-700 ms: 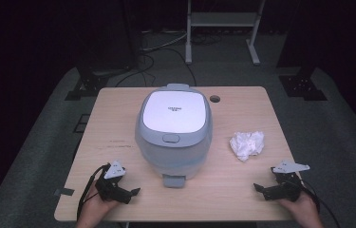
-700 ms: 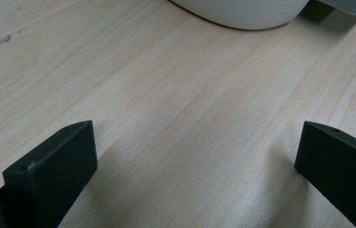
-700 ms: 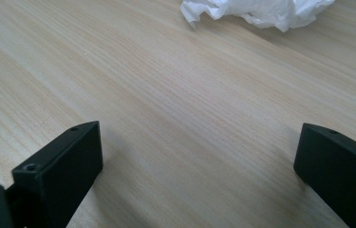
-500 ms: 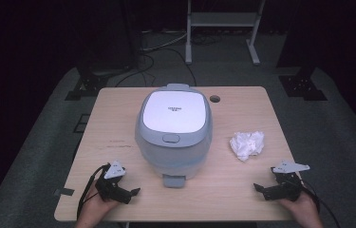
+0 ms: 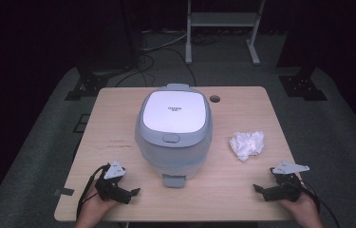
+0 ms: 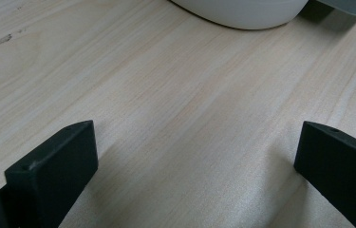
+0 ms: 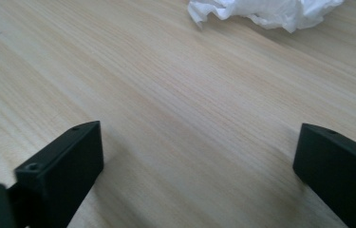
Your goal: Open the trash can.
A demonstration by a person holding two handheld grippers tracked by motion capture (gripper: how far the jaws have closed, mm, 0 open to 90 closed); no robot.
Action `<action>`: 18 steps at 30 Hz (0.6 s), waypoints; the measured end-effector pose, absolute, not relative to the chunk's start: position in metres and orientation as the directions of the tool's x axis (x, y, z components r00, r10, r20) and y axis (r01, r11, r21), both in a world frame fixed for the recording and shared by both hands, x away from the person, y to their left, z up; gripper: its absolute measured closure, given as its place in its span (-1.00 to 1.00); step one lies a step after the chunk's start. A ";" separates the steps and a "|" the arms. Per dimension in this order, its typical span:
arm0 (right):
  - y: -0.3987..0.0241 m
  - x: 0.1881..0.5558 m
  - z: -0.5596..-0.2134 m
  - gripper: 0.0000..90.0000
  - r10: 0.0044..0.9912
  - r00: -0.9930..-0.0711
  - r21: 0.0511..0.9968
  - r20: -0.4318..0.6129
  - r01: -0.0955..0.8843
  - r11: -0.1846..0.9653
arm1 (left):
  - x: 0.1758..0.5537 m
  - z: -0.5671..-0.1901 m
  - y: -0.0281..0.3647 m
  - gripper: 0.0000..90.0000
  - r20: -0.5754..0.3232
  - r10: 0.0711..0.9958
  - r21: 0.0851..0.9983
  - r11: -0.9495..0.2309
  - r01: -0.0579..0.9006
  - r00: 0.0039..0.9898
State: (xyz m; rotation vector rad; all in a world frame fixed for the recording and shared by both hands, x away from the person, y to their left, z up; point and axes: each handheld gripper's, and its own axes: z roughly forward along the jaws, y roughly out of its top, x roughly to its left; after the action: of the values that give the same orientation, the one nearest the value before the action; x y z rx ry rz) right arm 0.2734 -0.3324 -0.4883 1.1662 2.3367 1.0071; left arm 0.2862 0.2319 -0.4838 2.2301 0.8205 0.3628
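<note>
A grey and white rice cooker [image 5: 174, 131] with its lid down stands in the middle of the wooden table [image 5: 242, 190]. To its right lies a crumpled white paper [image 5: 247, 145]. My left gripper [image 5: 130, 195] rests near the front left edge, open, its jaws wide apart over bare wood [image 6: 190, 142], with the rice cooker's base [image 6: 242, 12] ahead. My right gripper [image 5: 259, 191] rests near the front right edge, open with nothing between its jaws. The crumpled paper [image 7: 266, 12] lies ahead of it in the right gripper view.
A round cable hole [image 5: 214, 99] sits in the table behind the cooker. A small grey tab [image 5: 173, 180] juts from the cooker's front base. Beyond the table stand a metal frame [image 5: 223, 28] and cables on the dark floor.
</note>
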 end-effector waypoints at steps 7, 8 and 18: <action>-0.333 0.273 -0.483 -0.62 0.799 -0.600 0.731 0.040 0.563 0.386 | 0.286 -0.484 0.232 -1.00 0.014 0.653 0.713 -0.537 0.450 0.758; -0.333 0.273 -0.482 -0.56 0.798 -0.602 0.732 0.043 0.562 0.385 | 0.286 -0.484 0.232 -1.00 0.014 0.653 0.714 -0.537 0.450 0.757; -0.331 0.269 -0.471 -0.27 0.779 -0.625 0.766 0.049 0.524 0.373 | 0.286 -0.484 0.232 -1.00 0.014 0.653 0.714 -0.537 0.449 0.758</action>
State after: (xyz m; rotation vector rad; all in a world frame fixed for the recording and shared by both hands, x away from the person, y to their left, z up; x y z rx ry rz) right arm 0.2694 -0.3314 -0.4715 1.1440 2.3172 1.1150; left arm 0.2862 0.2319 -0.4838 2.2299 0.8206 0.3632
